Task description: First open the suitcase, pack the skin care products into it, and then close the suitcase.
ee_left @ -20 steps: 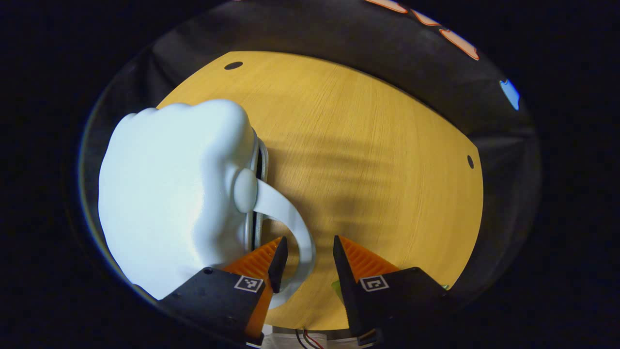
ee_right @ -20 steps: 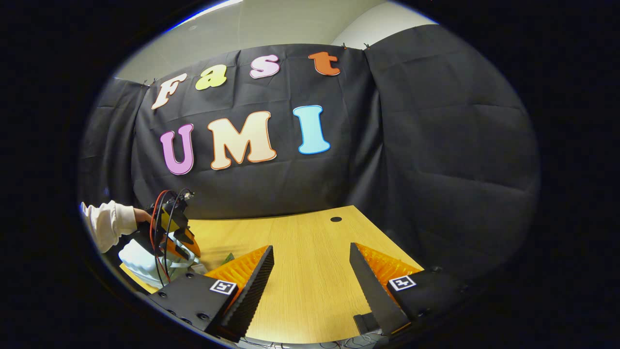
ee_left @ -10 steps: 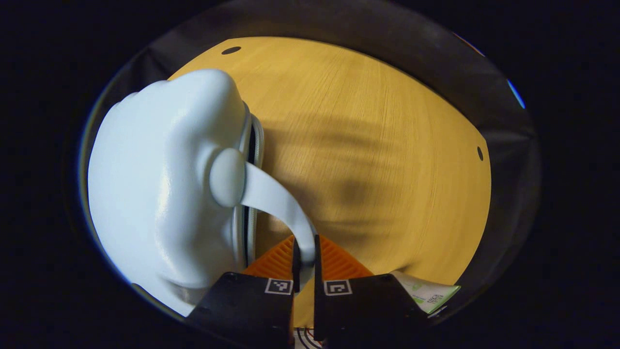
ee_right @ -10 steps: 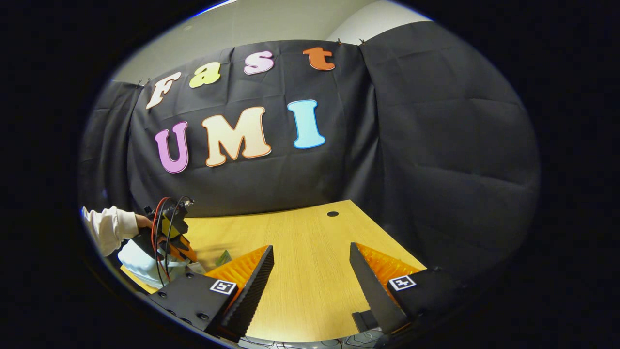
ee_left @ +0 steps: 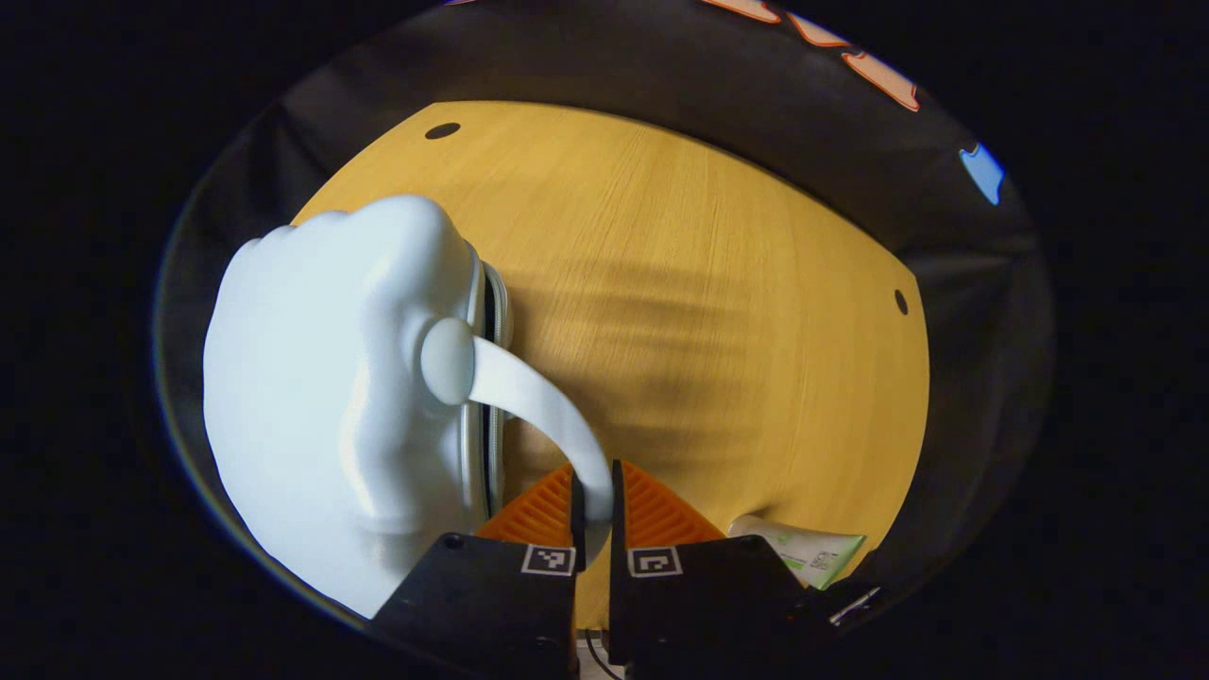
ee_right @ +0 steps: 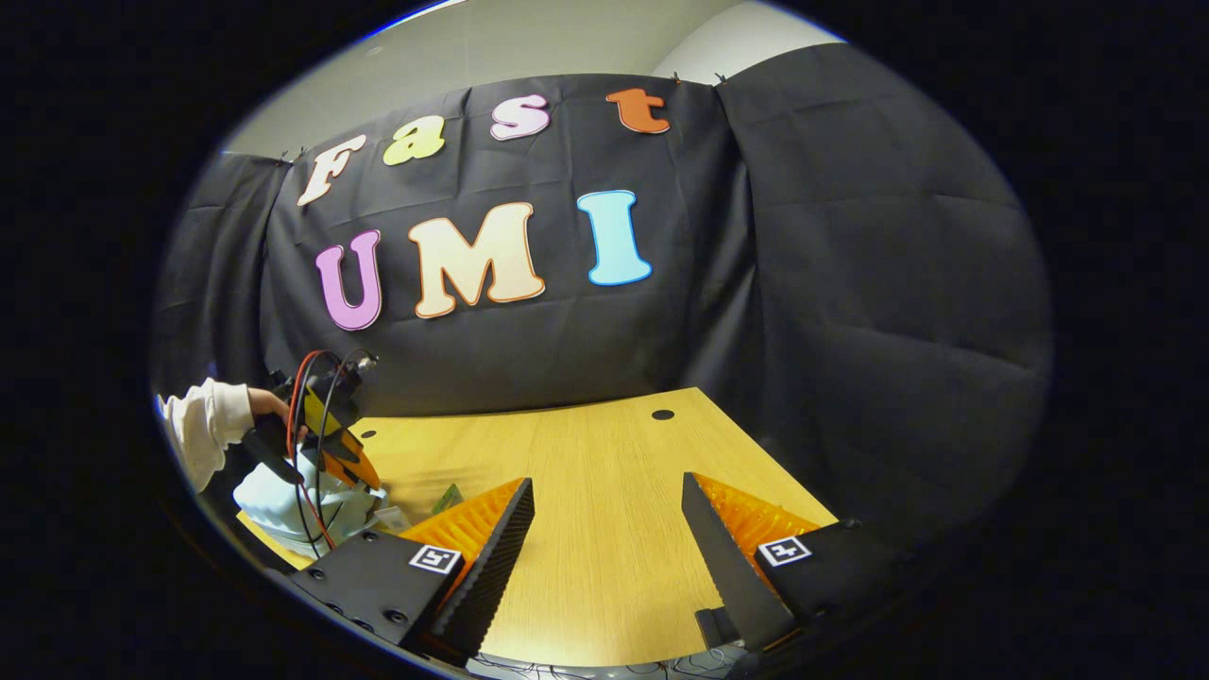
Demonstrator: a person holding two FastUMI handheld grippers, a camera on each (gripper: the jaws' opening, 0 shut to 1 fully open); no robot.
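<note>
The suitcase (ee_left: 331,397) is a small, glossy, pale blue-white shell with a lumpy moulded top, a zip seam down its side and a curved handle (ee_left: 538,411) springing from a round boss. It lies on the wooden table (ee_left: 718,312), left of the left gripper (ee_left: 592,510), whose fingers are clamped together on the handle. A green-and-white skin care packet (ee_left: 803,552) lies beside that gripper. The suitcase's long axis runs away from the camera. The right gripper (ee_right: 604,538) hovers with fingers wide apart above bare table, holding nothing.

1 suitcase (ee_left: 321,397), 1 skin-care tube (ee_left: 803,552), 1 table (ee_left: 718,312), 2 table holes.
</note>
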